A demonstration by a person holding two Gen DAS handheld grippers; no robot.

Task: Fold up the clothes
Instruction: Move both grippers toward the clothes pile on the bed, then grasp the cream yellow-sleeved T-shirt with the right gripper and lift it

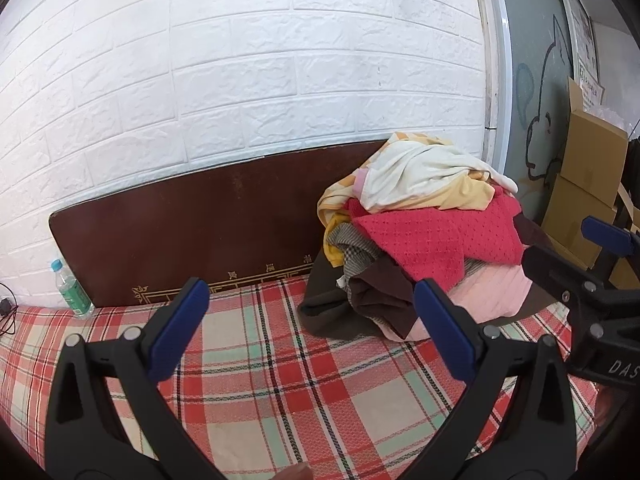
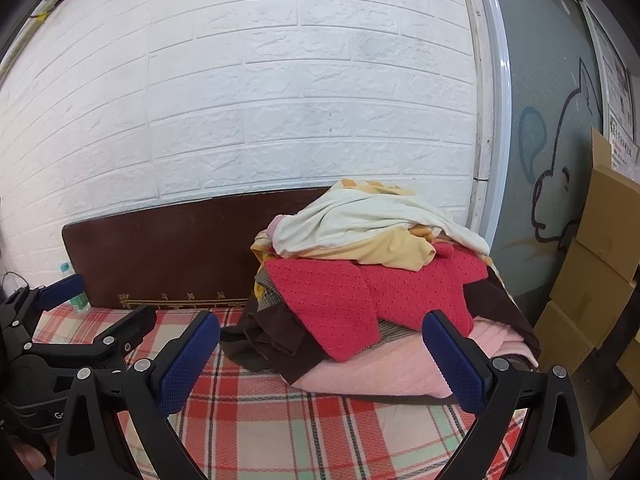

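A pile of clothes (image 1: pixel 424 232) lies at the back right of a plaid-covered surface (image 1: pixel 280 380): a white garment (image 2: pixel 368 220) on top, yellow under it, a red knit (image 2: pixel 352 300), brown and pink pieces below. My left gripper (image 1: pixel 310 312) is open and empty, left of and short of the pile. My right gripper (image 2: pixel 320 344) is open and empty, facing the pile's front. Each gripper shows at the edge of the other's view: the right one (image 1: pixel 580 256) and the left one (image 2: pixel 96 300).
A dark brown board (image 1: pixel 192 232) leans on the white brick wall behind the surface. A plastic bottle (image 1: pixel 70 288) stands at the back left by a cable. Cardboard boxes (image 2: pixel 592 280) are stacked at the right by a grey door.
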